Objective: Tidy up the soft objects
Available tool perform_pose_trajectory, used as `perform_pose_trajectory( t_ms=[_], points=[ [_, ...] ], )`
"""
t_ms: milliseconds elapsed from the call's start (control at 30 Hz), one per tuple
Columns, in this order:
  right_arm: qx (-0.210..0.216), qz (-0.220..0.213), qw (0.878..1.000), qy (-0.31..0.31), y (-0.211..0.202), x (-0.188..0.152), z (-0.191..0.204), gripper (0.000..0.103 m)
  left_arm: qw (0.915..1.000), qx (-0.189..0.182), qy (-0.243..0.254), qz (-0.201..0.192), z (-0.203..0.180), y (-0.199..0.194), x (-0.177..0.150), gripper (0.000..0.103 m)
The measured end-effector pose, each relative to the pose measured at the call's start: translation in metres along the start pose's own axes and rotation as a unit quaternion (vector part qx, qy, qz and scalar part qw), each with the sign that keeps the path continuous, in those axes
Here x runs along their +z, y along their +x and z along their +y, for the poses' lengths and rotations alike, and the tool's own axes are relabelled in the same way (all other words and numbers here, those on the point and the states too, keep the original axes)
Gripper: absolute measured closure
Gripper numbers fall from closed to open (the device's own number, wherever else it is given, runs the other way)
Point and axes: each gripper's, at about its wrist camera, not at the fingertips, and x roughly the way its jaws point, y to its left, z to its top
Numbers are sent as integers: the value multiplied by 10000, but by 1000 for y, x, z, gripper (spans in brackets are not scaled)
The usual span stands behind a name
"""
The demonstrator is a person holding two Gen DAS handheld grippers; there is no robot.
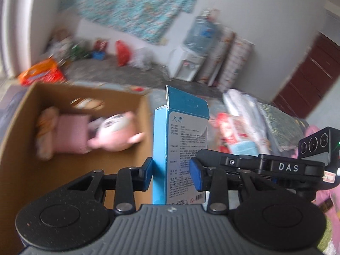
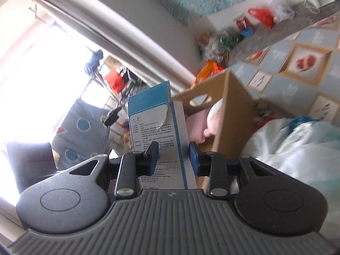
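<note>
A brown cardboard box (image 1: 70, 165) stands open at about 9 o'clock from the left hand-held gripper (image 1: 171, 173), holding a pink plush toy (image 1: 115, 133) and a pink checked cushion (image 1: 71, 133), both blurred. Behind it, along the far wall, lie an orange packet (image 1: 41, 74), a red plastic bag (image 1: 122, 52) and a water dispenser (image 1: 191, 59) topped by a blue bottle. At 2 o'clock, folded bedding in clear wrapping (image 1: 244, 116) is piled on the bed. The left hand-held gripper pinches a tall blue box (image 1: 180, 144) between its blue pads (image 1: 196, 175), the box upright with its top flap raised. The black body of the right hand-held gripper (image 1: 276, 167), marked DAS, reaches in at 3 o'clock just beside it. In the right wrist view, the right hand-held gripper (image 2: 173, 159) pinches a second blue and white box (image 2: 157, 127) of the same kind, tilted slightly to 11 o'clock. The cardboard box (image 2: 231, 114) sits at 1 o'clock just beyond it, the pink plush toy (image 2: 213, 119) showing inside, with a patterned quilt (image 2: 297, 68) behind and white wrapped bedding (image 2: 297, 148) at 3 o'clock.
</note>
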Motion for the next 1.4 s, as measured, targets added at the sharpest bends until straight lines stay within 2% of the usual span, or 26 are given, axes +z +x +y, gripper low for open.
perform_pose_trajectory(
  t_ms=[133, 233, 400, 500, 600, 667, 733, 800, 867, 1000, 1133, 1167, 1267, 1400],
  points=[
    [-265, 463, 9984, -176, 42, -11, 17, 71, 9989, 106, -370, 260, 43, 10, -1, 66],
    [-549, 627, 9954, -467, 54, -24, 24, 71, 9957, 83, -699, 599, 75, 30, -2, 64],
    [-702, 480, 9935, -760, 37, -26, 24, 71, 9847, 196, -1109, 1329, 106, 87, -5, 65],
    [-766, 381, 9936, -738, 21, -18, 12, 71, 9801, 319, -1208, 1544, 113, 109, -9, 65],
    [-773, 299, 9942, -687, 8, -15, -1, 70, 9789, 436, -1152, 1633, 112, 114, -12, 65],
    [-768, 265, 9945, -661, 2, -16, -8, 70, 9784, 599, -1071, 1665, 110, 111, -12, 51],
    [-731, 240, 9951, -618, -2, -17, -15, 70, 9766, 825, -967, 1737, 111, 104, -11, 42],
    [-687, 245, 9957, -569, -5, -19, -21, 70, 9751, 1024, -770, 1813, 107, 99, -11, 38],
    [-660, 259, 9961, -532, -6, -20, -26, 70, 9725, 1191, -528, 1932, 104, 97, -14, 29],
    [-601, 259, 9967, -488, -6, -22, -30, 69, 9636, 1422, -29, 2263, 96, 106, -24, 28],
    [-565, 224, 9972, -434, -8, -22, -33, 69, 9526, 1486, 168, 2648, 91, 129, -37, 27],
    [-562, 209, 9973, -421, -9, -23, -34, 69, 9538, 1419, 188, 2642, 89, 131, -38, 25],
    [-598, 159, 9973, -403, -14, -23, -38, 68, 9537, 1256, 235, 2722, 84, 138, -38, 31],
    [-645, 142, 9972, -359, -17, -23, -43, 68, 9589, 1205, 270, 2555, 78, 142, -36, 31]
  ],
)
